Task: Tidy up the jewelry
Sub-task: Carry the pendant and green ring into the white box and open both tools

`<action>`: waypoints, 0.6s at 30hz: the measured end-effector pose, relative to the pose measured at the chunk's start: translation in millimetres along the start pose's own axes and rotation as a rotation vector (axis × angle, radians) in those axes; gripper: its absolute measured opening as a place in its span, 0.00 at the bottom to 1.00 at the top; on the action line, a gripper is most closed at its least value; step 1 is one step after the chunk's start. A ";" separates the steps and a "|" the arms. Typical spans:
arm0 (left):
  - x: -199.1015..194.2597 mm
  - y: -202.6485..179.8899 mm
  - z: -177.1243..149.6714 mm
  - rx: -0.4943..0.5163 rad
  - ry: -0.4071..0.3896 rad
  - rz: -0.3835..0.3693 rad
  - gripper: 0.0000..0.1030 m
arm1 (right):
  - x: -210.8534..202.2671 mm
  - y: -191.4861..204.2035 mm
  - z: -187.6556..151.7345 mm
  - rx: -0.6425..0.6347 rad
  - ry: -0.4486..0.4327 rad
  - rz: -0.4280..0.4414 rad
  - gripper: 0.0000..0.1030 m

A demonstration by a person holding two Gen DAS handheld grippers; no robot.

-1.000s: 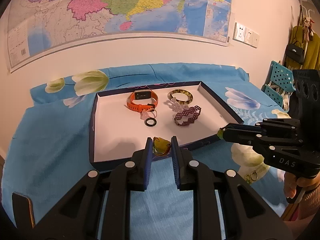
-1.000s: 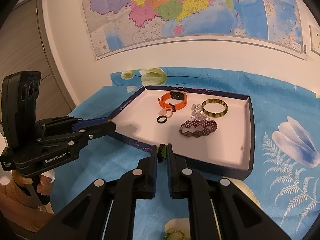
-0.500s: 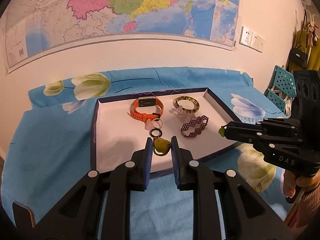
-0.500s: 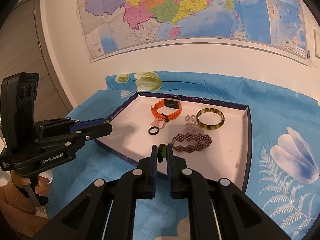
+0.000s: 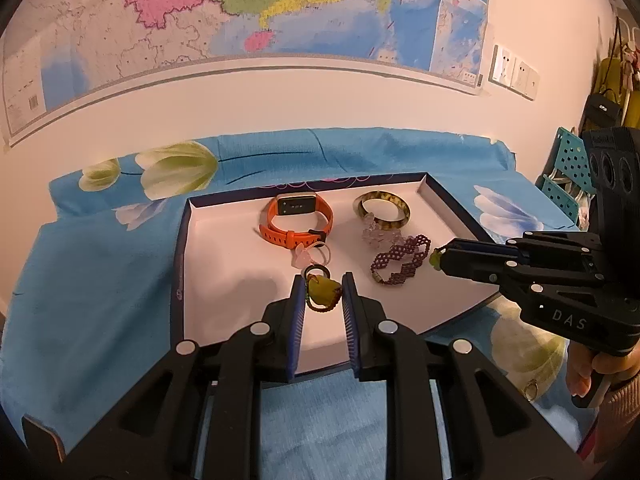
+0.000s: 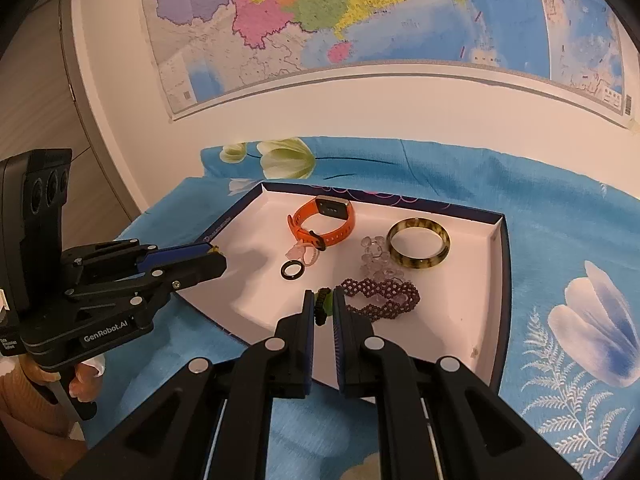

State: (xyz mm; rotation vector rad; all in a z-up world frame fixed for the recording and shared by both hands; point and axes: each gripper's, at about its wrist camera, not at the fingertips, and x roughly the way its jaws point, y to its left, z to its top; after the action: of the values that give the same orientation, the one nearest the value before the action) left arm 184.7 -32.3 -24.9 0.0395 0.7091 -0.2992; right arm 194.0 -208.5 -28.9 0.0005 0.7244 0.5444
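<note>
Left wrist view: left gripper (image 5: 322, 294) pinched yellow-green pendant (image 5: 323, 293) above tray (image 5: 181, 264); right gripper (image 6: 321, 303) pinched green bead cord (image 6: 322, 305). Step judged: carrying pieces over tray. Next: lower, release into clear spot.

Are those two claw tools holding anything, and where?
Left gripper pinches a yellow-green pendant by its sides; right gripper clamps a green-beaded dark cord.

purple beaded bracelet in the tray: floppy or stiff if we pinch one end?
The purple beaded bracelet is probably floppy: its openwork mesh lies in a wavy line on the tray. It looks light, unlikely to roll, and might snag the clear beads beside it.
</note>
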 end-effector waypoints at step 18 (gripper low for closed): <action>32.6 2.6 3.7 -0.022 0.050 0.021 0.18 | 23.3 -7.3 8.6 -0.015 0.043 -0.037 0.07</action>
State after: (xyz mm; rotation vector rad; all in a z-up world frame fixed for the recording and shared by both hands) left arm 211.2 -38.6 -43.3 0.0334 0.7614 -0.2707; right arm 217.2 -202.2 -38.4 -0.0382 0.7613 0.5160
